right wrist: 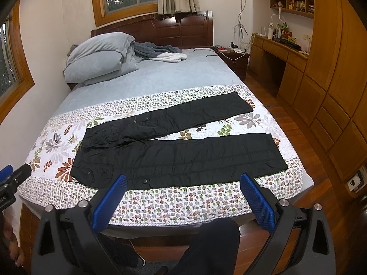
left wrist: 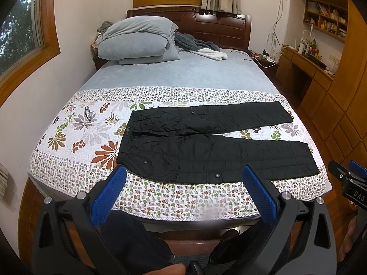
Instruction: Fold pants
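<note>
Right tool (left wrist: 351, 178) cut off edgewise

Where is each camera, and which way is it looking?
Left wrist view: sits on the left gripper at the foot of the bed, facing the headboard; open blue fingers and the right gripper's tip show.
Right wrist view: sits on the right gripper, further right, facing the same way; open fingers and the left gripper's tip show.
Both share: black pants spread flat on the floral quilt, folded duvet, windows.
</note>
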`<action>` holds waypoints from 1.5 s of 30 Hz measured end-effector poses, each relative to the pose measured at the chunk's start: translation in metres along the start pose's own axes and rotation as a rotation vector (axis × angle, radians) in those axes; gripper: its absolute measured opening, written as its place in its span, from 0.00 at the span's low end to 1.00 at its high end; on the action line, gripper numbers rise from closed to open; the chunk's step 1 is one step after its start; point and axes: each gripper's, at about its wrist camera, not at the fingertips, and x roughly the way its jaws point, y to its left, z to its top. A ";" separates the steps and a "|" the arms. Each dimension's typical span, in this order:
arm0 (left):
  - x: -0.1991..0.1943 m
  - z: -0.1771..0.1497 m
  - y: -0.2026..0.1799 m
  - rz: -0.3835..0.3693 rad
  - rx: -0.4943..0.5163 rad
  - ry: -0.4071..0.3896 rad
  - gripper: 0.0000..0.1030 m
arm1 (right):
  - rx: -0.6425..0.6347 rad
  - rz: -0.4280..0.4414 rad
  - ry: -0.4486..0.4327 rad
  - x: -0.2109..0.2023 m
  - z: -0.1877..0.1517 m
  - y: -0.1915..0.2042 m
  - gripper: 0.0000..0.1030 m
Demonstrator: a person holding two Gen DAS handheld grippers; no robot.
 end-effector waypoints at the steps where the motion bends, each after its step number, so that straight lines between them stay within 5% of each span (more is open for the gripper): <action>1: 0.000 0.000 0.000 0.001 0.001 0.000 0.97 | -0.001 0.000 0.000 0.000 0.000 0.000 0.97; 20: 0.027 -0.010 0.013 -0.010 -0.015 0.040 0.97 | 0.004 -0.011 0.017 0.013 0.000 -0.003 0.97; 22: 0.046 -0.013 0.022 -0.063 -0.043 0.074 0.97 | 0.005 -0.001 0.020 0.022 -0.001 -0.006 0.97; 25: 0.094 -0.024 0.047 -0.243 -0.128 0.172 0.97 | 0.060 0.100 0.034 0.053 -0.006 -0.025 0.97; 28: 0.151 -0.041 0.082 -0.399 -0.200 0.245 0.98 | 0.142 0.212 0.153 0.109 -0.016 -0.054 0.97; 32: 0.227 -0.061 0.149 -0.452 -0.395 0.348 0.98 | 0.329 0.264 0.282 0.178 -0.035 -0.108 0.97; 35: 0.289 -0.075 0.196 -0.446 -0.568 0.511 0.97 | 0.406 0.264 0.337 0.211 -0.046 -0.138 0.97; 37: 0.322 -0.079 0.222 -0.492 -0.638 0.513 0.97 | 0.469 0.273 0.365 0.231 -0.056 -0.159 0.97; 42: 0.389 -0.090 0.271 -0.416 -0.782 0.526 0.97 | 0.545 0.265 0.407 0.264 -0.075 -0.183 0.97; 45: 0.413 -0.091 0.284 -0.448 -0.843 0.499 0.97 | 0.572 0.273 0.414 0.275 -0.085 -0.188 0.97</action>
